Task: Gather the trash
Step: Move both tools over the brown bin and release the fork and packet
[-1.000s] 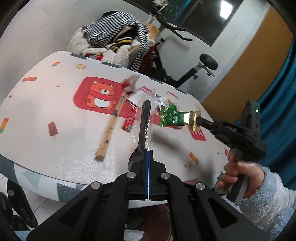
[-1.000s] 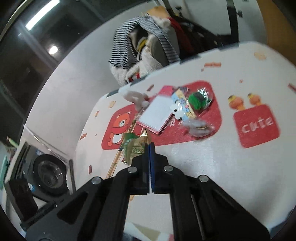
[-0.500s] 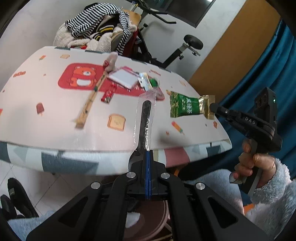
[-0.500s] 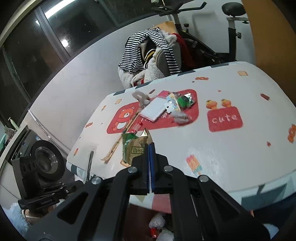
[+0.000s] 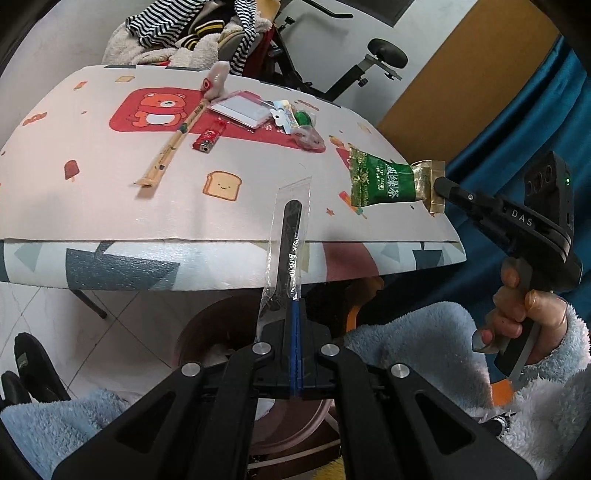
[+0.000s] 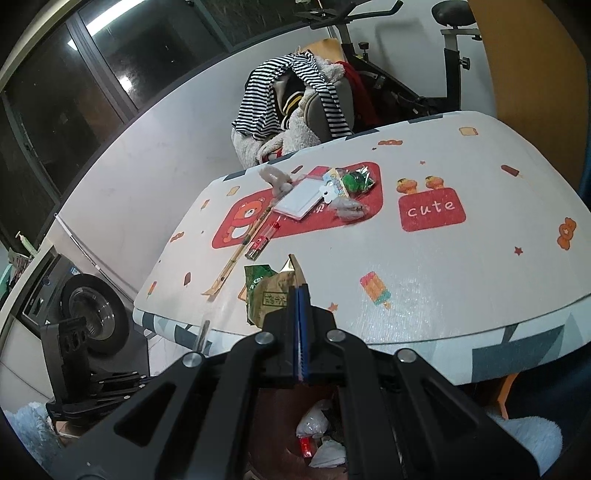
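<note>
My left gripper (image 5: 293, 306) is shut on a clear plastic sleeve holding a black utensil (image 5: 290, 236), held off the table's near edge above a brown trash bin (image 5: 221, 332). My right gripper (image 5: 441, 184) is shut on a green and gold tea packet (image 5: 384, 182), held in the air by the table's right corner. In the right wrist view the packet (image 6: 269, 291) sticks out of the shut gripper (image 6: 299, 291), and the bin (image 6: 317, 432) with trash lies below.
On the patterned table (image 5: 110, 206) lie a chopstick wrapper (image 5: 173, 144), a red lighter (image 5: 208, 138), a white card (image 5: 243, 109) and small wrappers (image 5: 301, 123). A chair piled with clothes (image 5: 192, 33) and an exercise bike (image 5: 369, 62) stand behind.
Both grippers have pulled back from over the table toward its near edge with their items still held. The bin has come into view below them.
</note>
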Demonstrator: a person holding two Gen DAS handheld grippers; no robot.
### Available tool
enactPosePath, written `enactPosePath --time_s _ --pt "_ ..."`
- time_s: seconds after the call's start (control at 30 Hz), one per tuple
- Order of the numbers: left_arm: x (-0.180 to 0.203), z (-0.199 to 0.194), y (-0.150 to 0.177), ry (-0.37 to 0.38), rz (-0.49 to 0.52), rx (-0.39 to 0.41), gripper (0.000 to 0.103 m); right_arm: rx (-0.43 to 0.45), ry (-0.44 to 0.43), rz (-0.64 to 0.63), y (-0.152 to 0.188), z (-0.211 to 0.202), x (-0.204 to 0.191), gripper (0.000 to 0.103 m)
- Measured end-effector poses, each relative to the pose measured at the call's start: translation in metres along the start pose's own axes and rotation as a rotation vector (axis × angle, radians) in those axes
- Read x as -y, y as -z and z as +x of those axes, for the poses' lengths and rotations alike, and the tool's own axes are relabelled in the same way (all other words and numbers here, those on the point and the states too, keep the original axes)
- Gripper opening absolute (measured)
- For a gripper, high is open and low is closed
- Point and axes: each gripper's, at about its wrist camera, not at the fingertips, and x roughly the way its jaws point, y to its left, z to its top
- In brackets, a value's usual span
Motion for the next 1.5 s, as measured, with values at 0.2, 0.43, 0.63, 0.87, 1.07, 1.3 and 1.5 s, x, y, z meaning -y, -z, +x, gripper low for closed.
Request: enactPosePath --time_s 0.2,0.43,0.63,0.87,1.07,1.3,1.5 --pt "0.003 -0.002 0.001 0.013 0.008 0.007 0.02 -0.01 0.002 -0.003 0.003 0.001 -0.002 0.005" --pt "0.004 -0.02 -0.005 -0.038 0.019 0.102 0.069 -0.04 -0.002 -0.02 0.007 0.006 -0.008 0.005" --pt "-0.009 -0.038 -0.017 -0.097 -0.052 0.192 0.096 -0.098 -0.014 -0.043 0.013 0.014 -0.015 0.005" --pt "-0.032 -0.049 -0.023 -0.156 -0.146 0.223 0.097 -0.227 -0.01 -0.059 0.03 0.034 -0.022 0.005" --pt "-0.042 -0.051 -0.023 -0.179 -0.179 0.227 0.097 -0.349 -0.006 -0.078 0.05 0.054 -0.026 0.005" --pt "-0.049 -0.049 -0.022 -0.185 -0.202 0.222 0.097 -0.4 -0.021 -0.098 0.066 0.063 -0.033 0.005" --pt "-0.045 -0.047 -0.023 -0.208 -0.166 0.222 0.097 -0.43 -0.013 -0.106 0.07 0.071 -0.037 0.026"
